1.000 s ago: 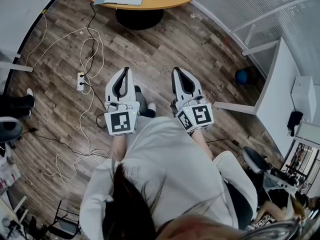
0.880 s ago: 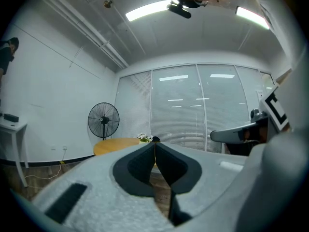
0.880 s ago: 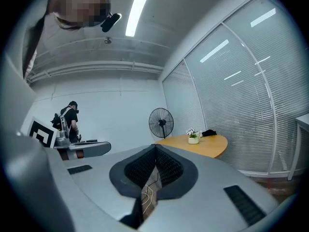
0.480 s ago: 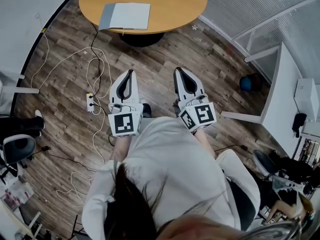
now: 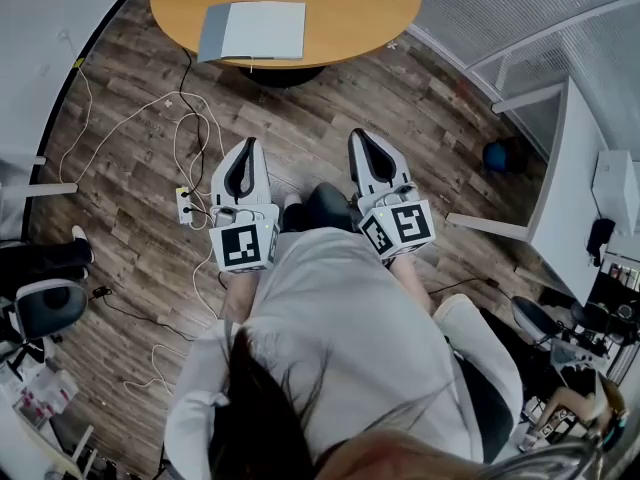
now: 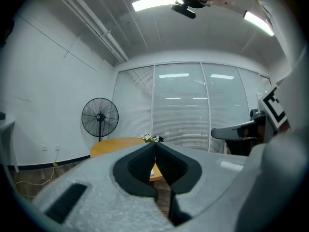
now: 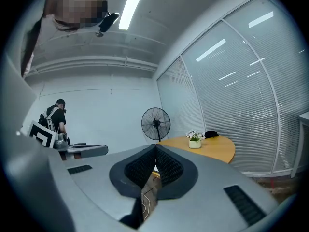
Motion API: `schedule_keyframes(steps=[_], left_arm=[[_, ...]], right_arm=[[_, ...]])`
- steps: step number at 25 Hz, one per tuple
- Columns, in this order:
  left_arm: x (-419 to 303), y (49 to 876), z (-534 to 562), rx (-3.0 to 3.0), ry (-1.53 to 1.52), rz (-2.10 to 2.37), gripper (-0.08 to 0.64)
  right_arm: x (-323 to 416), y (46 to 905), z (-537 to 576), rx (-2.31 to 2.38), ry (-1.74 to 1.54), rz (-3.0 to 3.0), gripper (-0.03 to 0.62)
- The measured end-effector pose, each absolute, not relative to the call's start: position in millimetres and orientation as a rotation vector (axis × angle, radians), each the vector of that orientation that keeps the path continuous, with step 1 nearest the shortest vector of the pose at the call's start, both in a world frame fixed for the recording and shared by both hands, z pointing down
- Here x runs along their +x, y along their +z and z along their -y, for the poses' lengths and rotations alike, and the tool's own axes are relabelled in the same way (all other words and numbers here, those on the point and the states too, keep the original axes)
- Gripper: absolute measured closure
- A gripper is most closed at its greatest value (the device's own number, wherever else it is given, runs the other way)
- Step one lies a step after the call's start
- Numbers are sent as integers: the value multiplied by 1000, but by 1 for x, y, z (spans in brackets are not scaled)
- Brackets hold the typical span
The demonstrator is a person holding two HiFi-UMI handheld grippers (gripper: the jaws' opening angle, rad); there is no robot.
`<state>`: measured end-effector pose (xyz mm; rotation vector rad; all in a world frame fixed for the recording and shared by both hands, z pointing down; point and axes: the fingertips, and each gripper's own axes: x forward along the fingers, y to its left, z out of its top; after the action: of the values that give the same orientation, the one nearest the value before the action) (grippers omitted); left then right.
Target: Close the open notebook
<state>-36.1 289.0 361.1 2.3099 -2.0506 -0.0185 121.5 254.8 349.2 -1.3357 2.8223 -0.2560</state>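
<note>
The notebook (image 5: 255,30) lies flat on the near edge of a round wooden table (image 5: 350,8) at the top of the head view, a grey part on its left and a pale page on its right. My left gripper (image 5: 248,144) and right gripper (image 5: 360,134) are held level side by side over the wooden floor, well short of the table. Both are shut with nothing between the jaws. In the left gripper view the left gripper (image 6: 154,144) points at the table (image 6: 113,144). The right gripper (image 7: 155,147) has the table (image 7: 215,148) to its right.
White cables (image 5: 190,133) and a power strip (image 5: 185,206) lie on the floor to the left. A white desk (image 5: 560,168) and a blue ball (image 5: 497,155) are on the right. A flower pot (image 7: 195,140) stands on the table, a fan (image 7: 155,123) behind it. A person (image 7: 57,120) stands far left.
The table and notebook have come further into the head view and nearer, as I walk toward them. Both grippers stay shut and side by side.
</note>
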Motion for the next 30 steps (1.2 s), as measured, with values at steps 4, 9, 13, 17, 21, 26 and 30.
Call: schedule_keyframes(steps=[4,9,13,17,21,26,30], left_arm=[[-44,366,-278,2291,-15,2052,543],[-56,365,-256,2257,-22,2073,543],[-64,370,-231,2228,-25,2090,543],[-66,371,-194,2217,-23,2105,543],[-64,365,-151,2225,-26,2128,543],[-62,354,-105,2226,-30,2180,543],[-61,355,-78,2214,-32,2199,543]], right_arm=[[110,351,-242,-1319,-261,-2839,589],[98,351,-217,-1295,-271,-2862,589],[90,358,-189,-1274,-287,-2877,589],[87,360,-149,-1244,-290,-2893,589],[89,356,-103,-1216,-278,-2900,589],[90,351,-52,-1175,-270,-2889,589],[90,354,-24,-1156,-286,-2894,589]])
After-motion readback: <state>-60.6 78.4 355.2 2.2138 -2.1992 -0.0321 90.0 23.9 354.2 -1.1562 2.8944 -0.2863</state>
